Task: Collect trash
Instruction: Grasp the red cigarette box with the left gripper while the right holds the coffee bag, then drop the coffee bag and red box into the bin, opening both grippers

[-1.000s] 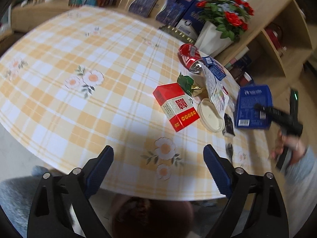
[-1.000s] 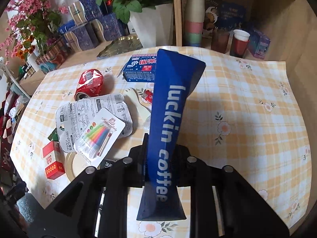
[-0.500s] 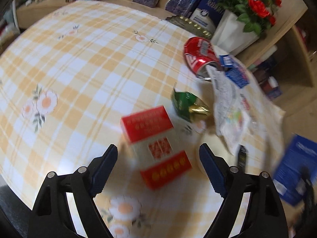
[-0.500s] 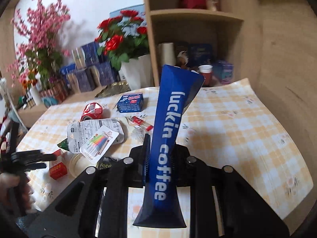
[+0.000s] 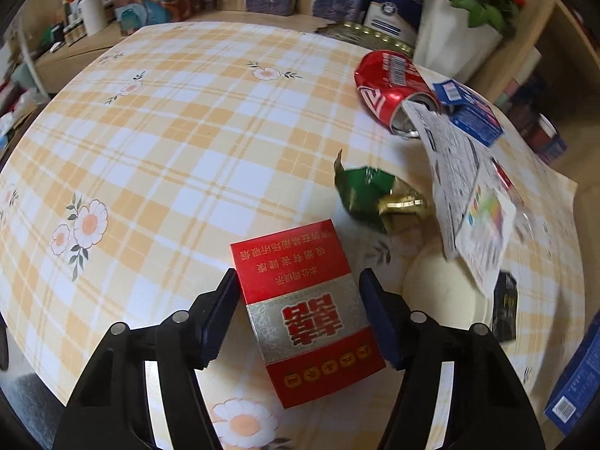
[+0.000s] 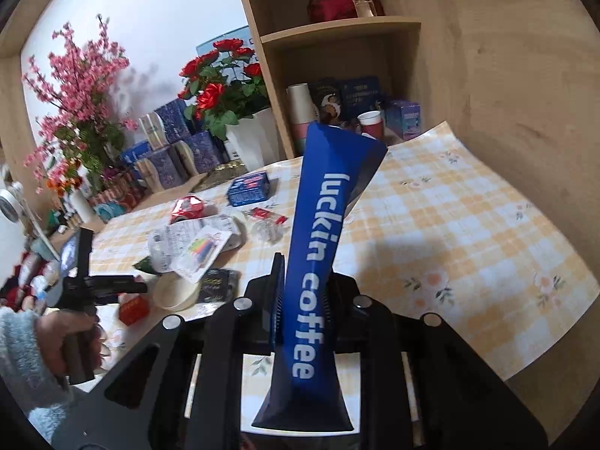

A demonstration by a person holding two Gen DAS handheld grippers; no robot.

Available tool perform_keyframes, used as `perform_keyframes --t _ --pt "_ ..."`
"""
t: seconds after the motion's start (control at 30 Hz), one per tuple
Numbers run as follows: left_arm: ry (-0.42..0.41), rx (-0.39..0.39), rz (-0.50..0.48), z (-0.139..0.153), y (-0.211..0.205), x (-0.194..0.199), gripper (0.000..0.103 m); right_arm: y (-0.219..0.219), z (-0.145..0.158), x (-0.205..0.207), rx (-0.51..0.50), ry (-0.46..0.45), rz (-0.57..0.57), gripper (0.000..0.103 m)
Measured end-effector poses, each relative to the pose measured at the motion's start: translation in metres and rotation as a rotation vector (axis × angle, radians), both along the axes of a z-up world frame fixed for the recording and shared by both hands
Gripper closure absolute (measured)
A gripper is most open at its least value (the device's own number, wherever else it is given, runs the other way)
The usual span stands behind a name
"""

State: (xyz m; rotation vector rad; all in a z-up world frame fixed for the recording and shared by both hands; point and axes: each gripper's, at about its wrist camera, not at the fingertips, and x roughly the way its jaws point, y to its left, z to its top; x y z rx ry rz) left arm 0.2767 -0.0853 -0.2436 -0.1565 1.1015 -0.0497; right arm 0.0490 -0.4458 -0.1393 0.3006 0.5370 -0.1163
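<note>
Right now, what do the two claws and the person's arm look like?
Both claws are black plastic frames with round silver bolts at the joints. The left claw has two dark blue, ridged fingers. The right claw is built the same way, its blue pads mostly hidden. From the right wrist view, the left hand grips a black handle and wears a fuzzy light grey-blue sleeve. No cables show.

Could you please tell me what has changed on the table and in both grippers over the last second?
The left gripper has come in over the red cigarette pack; its jaws have just been closing and now flank the pack, with no firm press visible. The right gripper has swung away from the table, still clamped on the blue luckin coffee bag. The crushed can and wrappers have not moved.
</note>
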Motion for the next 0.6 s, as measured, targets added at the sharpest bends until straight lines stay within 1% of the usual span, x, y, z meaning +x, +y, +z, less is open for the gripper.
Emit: perform_keyframes --t 0.07,0.13,0.23,0.3,0.4,0.53,0.6 --pt "-0.01 -0.008 -0.02 0.003 0.004 -0.009 0.041 0.002 -0.001 -0.006 0.018 -0.002 0.004 0.082" --pt "-0.022 -0.014 -0.043 0.008 0.008 -0.017 0.041 0.002 -0.002 -0.011 0.058 0.0 0.005 0.082" --pt "-0.054 -0.021 -0.094 0.022 0.012 -0.034 0.042 0.008 -0.002 -0.019 0.087 0.005 0.016 0.082" --pt "-0.085 -0.035 -0.141 0.033 0.016 -0.049 0.042 0.015 0.0 -0.023 0.074 0.009 0.028 0.082" --pt "-0.149 -0.088 -0.2 0.054 0.029 -0.076 0.043 0.029 0.006 -0.03 0.067 0.003 0.069 0.082" --pt "-0.195 -0.133 -0.25 0.07 0.051 -0.114 0.043 0.057 0.015 -0.042 0.026 -0.026 0.161 0.082" --pt "-0.216 -0.148 -0.274 0.074 0.061 -0.133 0.043 0.074 0.017 -0.048 0.014 -0.031 0.225 0.082"
